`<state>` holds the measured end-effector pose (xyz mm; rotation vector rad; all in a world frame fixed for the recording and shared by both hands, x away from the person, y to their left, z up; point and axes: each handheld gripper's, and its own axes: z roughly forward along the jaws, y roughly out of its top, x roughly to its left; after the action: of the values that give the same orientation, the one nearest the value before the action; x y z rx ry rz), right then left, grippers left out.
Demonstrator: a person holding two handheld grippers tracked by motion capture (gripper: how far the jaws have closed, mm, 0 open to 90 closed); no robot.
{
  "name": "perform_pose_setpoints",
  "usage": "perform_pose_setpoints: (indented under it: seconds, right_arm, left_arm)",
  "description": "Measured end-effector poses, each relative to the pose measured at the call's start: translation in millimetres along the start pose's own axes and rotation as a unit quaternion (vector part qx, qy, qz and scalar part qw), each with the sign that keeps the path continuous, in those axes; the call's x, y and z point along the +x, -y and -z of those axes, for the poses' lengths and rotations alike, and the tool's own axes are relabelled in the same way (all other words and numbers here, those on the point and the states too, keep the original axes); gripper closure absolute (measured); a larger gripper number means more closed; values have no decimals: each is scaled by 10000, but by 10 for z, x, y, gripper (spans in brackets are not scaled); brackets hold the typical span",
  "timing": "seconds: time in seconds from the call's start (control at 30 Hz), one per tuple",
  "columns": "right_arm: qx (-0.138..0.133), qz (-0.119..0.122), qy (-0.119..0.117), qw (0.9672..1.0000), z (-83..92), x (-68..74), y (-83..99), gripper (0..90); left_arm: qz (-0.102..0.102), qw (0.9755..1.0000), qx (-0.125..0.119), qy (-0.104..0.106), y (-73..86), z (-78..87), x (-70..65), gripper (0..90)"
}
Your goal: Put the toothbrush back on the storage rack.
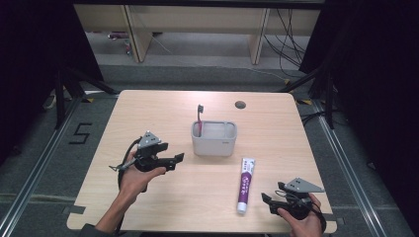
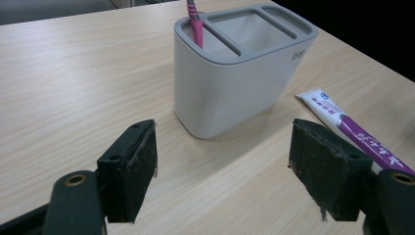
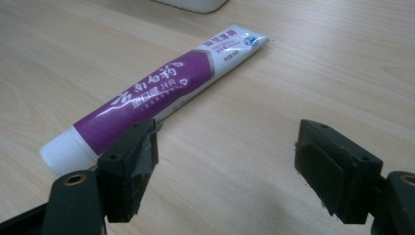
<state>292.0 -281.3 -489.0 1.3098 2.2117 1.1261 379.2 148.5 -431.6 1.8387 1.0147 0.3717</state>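
Both pairs of jaws stand wide apart and hold nothing. The left gripper [image 1: 174, 160] hangs just left of the grey toothbrush holder [image 1: 214, 138] at the middle of the table [image 1: 163, 106]; a pink toothbrush [image 1: 199, 118] already stands upright in the holder's left compartment. The right gripper [image 1: 269, 201] waits at the near right edge, just beside the capped end of the purple toothpaste tube [image 1: 245, 183], which lies flat, untouched. Judging by this, the toothpaste is what remains to be put in the holder.

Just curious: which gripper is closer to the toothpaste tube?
The right. The right gripper sits just beside the tube's cap end, jaws open and empty. The left gripper is across the table, left of the holder, also open.
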Motion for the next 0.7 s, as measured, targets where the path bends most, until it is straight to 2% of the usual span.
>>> perform_pose_setpoints:
  seconds: [0.13, 0.17, 0.57, 0.7]
  right_arm:
    - [-30, 143, 53, 9999, -1, -12, -2, 250]
    - [-30, 141, 55, 9999, -2, -13, -1, 249]
    - [-14, 110, 61, 9999, 0, -16, -2, 250]
    - [-42, 163, 56, 9998, 1, -21, -3, 249]
  left_arm:
    - [-19, 10000, -2, 38, 66, 15, -13, 247]
    - [-21, 10000, 63, -2, 77, 26, -19, 244]
    - [-70, 9999, 123, 0, 219, 27, 6, 228]
    - [-12, 9999, 121, -22, 292, 51, 19, 224]
